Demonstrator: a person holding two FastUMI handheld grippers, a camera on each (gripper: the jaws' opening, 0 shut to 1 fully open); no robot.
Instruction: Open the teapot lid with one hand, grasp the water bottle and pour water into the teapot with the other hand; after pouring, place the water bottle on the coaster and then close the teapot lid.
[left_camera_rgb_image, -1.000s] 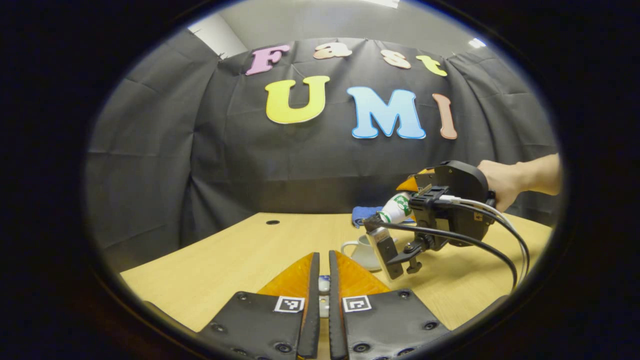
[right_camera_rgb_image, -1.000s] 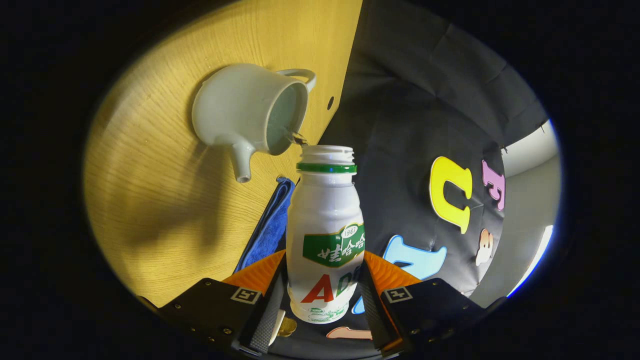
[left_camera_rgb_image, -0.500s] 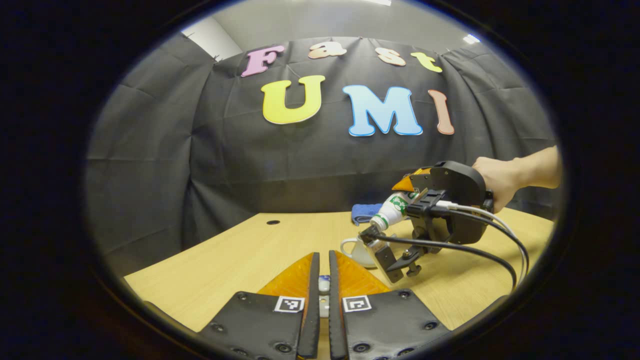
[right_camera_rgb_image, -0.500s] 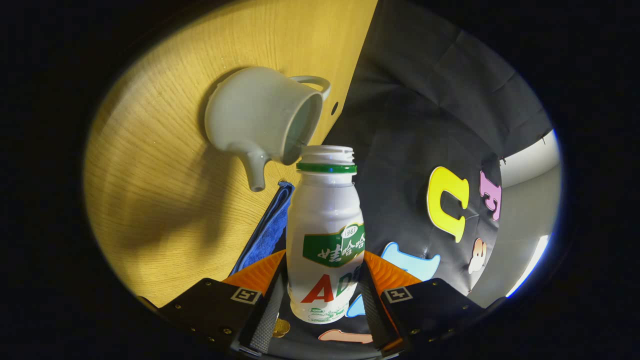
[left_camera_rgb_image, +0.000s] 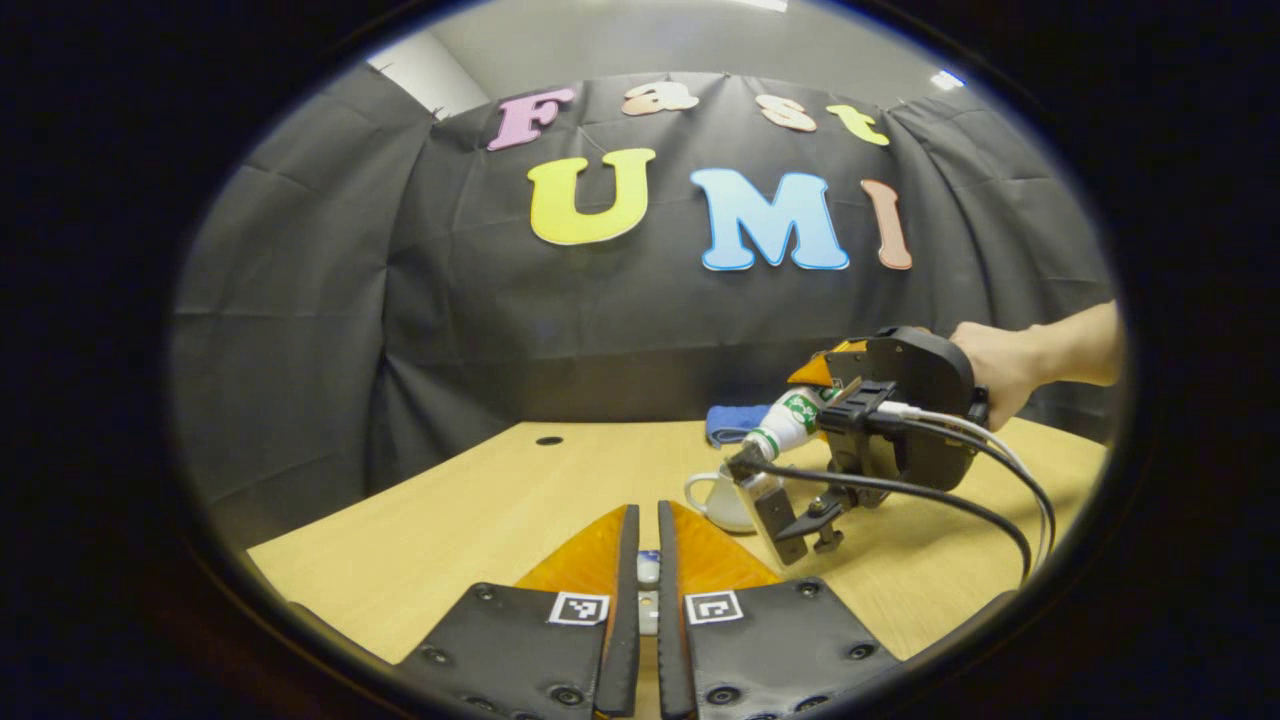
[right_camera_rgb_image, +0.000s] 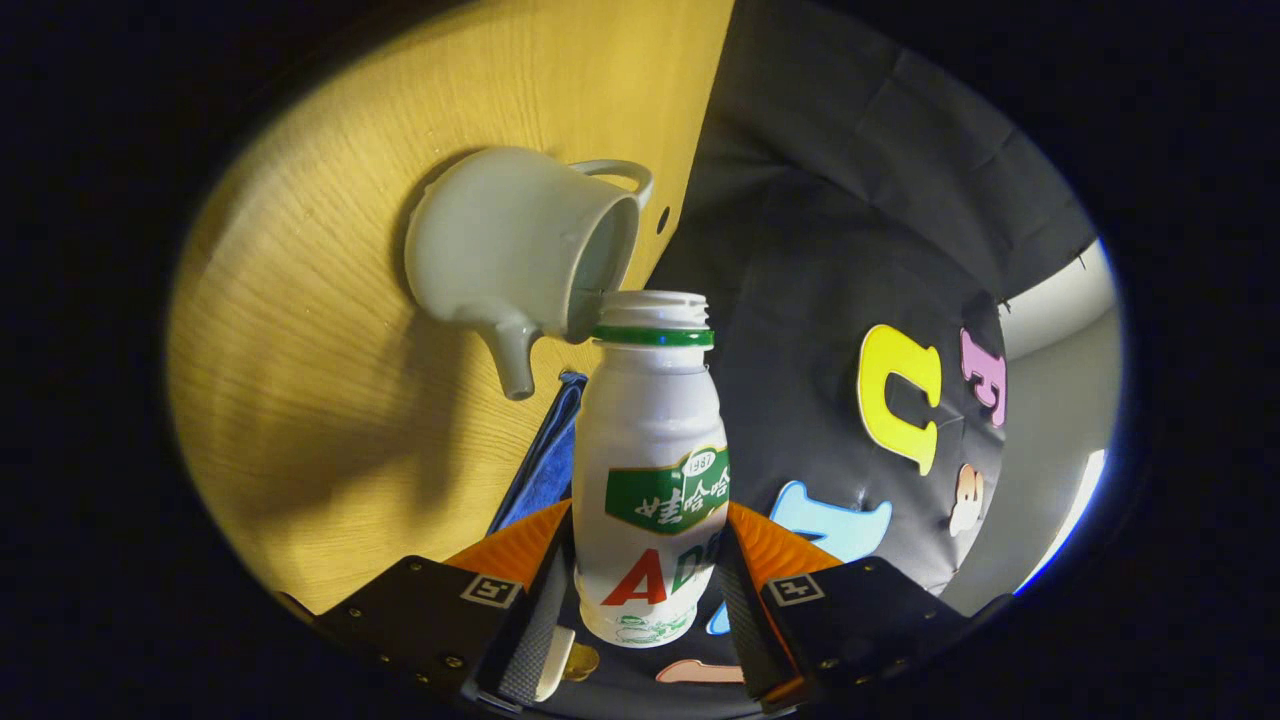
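In the right gripper view the right tool (right_camera_rgb_image: 640, 590) holds one water bottle (right_camera_rgb_image: 650, 470), its two fingers pressed on the bottle's lower sides. The bottle has no cap on; its open mouth lies just at the rim of one pale teapot (right_camera_rgb_image: 515, 255). The teapot stands lidless on the wooden bench (right_camera_rgb_image: 330, 400), spout and handle on opposite sides. Beside the bottle, farther along the bench, lies one folded blue cloth (right_camera_rgb_image: 545, 460).

In the left gripper view the left tool (left_camera_rgb_image: 640, 580) has its two fingers drawn narrow, almost together, with a small pale object (left_camera_rgb_image: 648, 568) pinched between them. I cannot tell for certain that this is the lid, since most of it is hidden. Ahead and to the right of this tool, the other tool (left_camera_rgb_image: 870, 420) is tipped downward over the teapot (left_camera_rgb_image: 718, 497), held by a hand (left_camera_rgb_image: 990, 365) reaching in from the right. The bottle (left_camera_rgb_image: 785, 420) slants down from it with its neck toward the teapot's opening. Beyond them the blue cloth (left_camera_rgb_image: 735, 420) lies near the bench's far edge.
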